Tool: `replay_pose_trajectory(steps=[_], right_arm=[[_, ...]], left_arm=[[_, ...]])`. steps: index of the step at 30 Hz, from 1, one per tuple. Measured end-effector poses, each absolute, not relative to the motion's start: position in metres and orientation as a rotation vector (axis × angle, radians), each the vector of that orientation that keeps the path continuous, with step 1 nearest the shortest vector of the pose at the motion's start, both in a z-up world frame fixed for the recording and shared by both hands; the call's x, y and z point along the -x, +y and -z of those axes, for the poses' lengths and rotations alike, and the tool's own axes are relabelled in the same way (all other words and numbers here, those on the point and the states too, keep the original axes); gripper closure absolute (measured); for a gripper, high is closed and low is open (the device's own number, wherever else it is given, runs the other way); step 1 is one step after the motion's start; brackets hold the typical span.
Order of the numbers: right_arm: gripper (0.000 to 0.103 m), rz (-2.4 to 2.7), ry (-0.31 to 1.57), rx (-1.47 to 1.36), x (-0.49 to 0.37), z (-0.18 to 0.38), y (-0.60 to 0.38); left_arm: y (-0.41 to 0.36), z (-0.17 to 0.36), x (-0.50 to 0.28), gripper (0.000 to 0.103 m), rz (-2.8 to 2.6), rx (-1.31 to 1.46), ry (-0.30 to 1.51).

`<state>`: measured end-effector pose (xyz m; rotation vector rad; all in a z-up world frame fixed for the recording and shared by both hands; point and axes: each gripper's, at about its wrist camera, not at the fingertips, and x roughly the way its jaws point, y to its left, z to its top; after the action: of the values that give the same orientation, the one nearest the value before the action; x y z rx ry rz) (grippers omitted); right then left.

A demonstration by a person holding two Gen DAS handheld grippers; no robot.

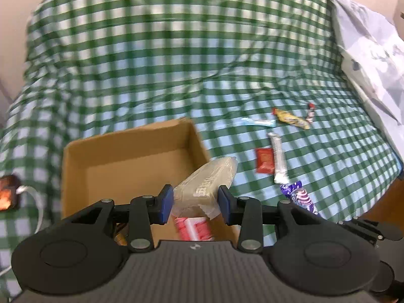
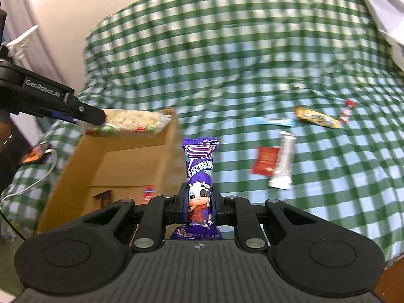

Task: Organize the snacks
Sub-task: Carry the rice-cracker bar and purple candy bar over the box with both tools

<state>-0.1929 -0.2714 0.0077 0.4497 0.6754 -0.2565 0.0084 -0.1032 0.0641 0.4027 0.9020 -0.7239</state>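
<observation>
A bed (image 1: pixel 176 63) in green-checked cloth bears an open cardboard box (image 1: pixel 75 166), scattered snack packets (image 1: pixel 279 161) and a white cable (image 1: pixel 38 202).

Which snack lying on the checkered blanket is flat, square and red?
The red packet beside the long silver stick. It is the only square one; the yellow and blue wrappers farther back are long and thin.

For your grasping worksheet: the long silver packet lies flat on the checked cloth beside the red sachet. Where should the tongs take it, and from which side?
Take the silver packet across its narrow width near mid-length, coming down from above. It lies flat and long, so its long edges are the easy pair to pinch. The red sachet sits against one edge, so go in carefully there.
</observation>
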Motion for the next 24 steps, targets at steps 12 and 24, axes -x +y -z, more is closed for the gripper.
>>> replay_pose_trajectory(steps=[12,24], right_arm=[[0.086,0.159,0.720,-0.339,0.161,-0.035,-0.201],[0.086,0.138,0.765,-0.294,0.138,-0.034,-0.176]], left_arm=[[-0.007,-0.053,-0.030,0.060,0.620,-0.301,0.948],[0.021,-0.039,-0.044,0.060,0.608,-0.261,0.971]])
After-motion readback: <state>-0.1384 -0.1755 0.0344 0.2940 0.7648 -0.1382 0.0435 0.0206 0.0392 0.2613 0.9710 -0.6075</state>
